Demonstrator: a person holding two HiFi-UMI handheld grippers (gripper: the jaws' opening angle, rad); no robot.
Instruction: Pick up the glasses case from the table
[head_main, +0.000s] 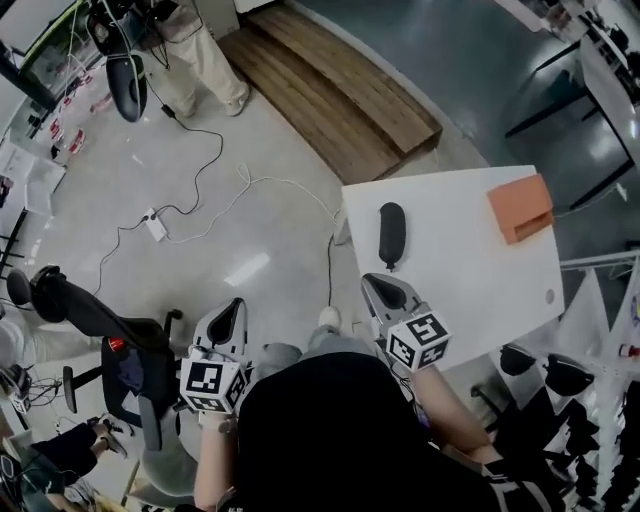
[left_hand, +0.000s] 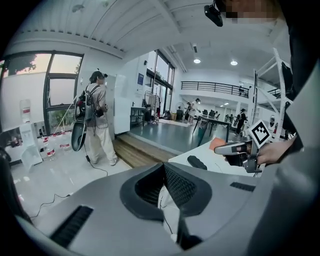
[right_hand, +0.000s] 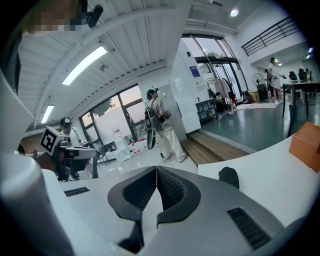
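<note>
1. The white table (head_main: 470, 270) fills the right of my head view, the only view showing its whole top.
2. My right gripper (head_main: 386, 287) hangs over the table's near left corner, jaws clenched on nothing. My left gripper (head_main: 233, 308) is off the table, over the floor, also clamped together and empty.
3. The orange box (head_main: 520, 207) sits at the far right corner.
4. The glasses case (head_main: 392, 233) is a dark, smooth, elongated oval. It lies flat near the table's left edge, just ahead of the right gripper and apart from it. The right gripper view shows only its rounded end; the left gripper view shows its long side.
</note>
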